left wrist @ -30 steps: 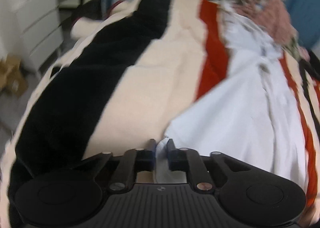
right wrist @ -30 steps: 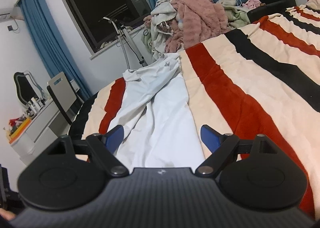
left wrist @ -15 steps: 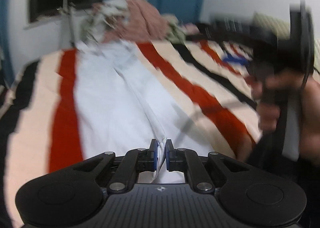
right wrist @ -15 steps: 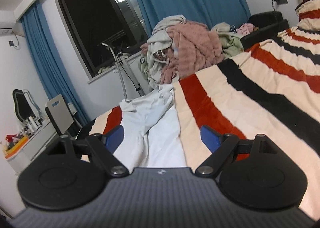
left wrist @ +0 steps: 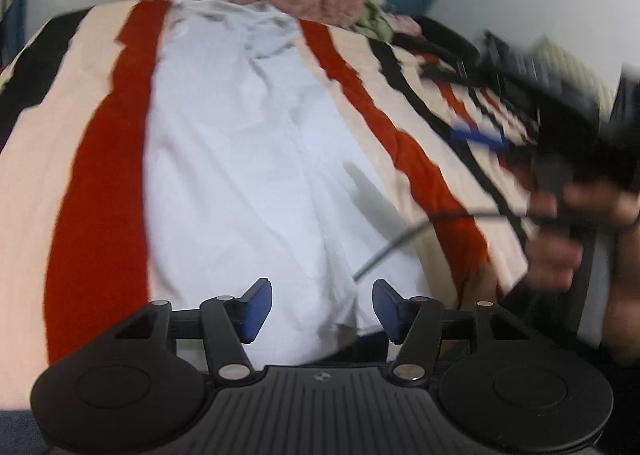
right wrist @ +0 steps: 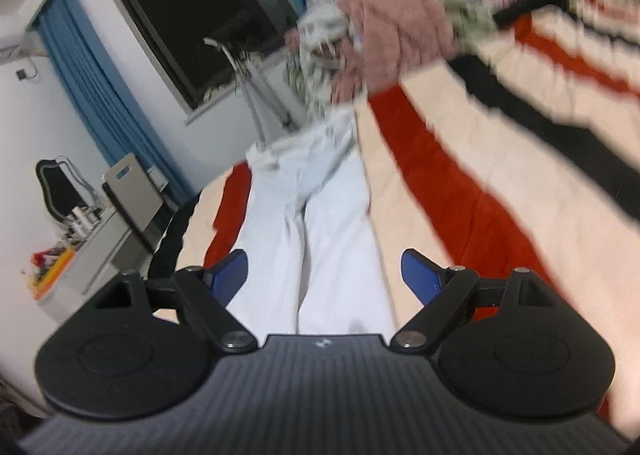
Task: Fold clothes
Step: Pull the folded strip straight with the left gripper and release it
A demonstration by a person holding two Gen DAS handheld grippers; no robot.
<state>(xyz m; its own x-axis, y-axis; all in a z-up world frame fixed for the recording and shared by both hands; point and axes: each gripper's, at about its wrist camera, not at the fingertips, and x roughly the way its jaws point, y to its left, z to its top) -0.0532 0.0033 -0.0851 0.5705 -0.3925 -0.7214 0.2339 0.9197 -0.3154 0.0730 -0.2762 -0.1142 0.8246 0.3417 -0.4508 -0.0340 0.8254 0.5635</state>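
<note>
Since half a second ago, our left gripper has let the white trousers go, fingers opening.
Our right gripper is spread, empty; we should align both legs on the bed before folding.

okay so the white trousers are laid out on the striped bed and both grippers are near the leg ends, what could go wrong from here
1. A thin dark cable hangs across the white trousers just ahead of the left gripper, whose jaws are opening; it could snag cloth or fingers.
2. The trouser legs end at the striped blanket's near edge, so a tug may slide them off.
3. The right gripper stands open, close beside the left; they may collide.
</note>
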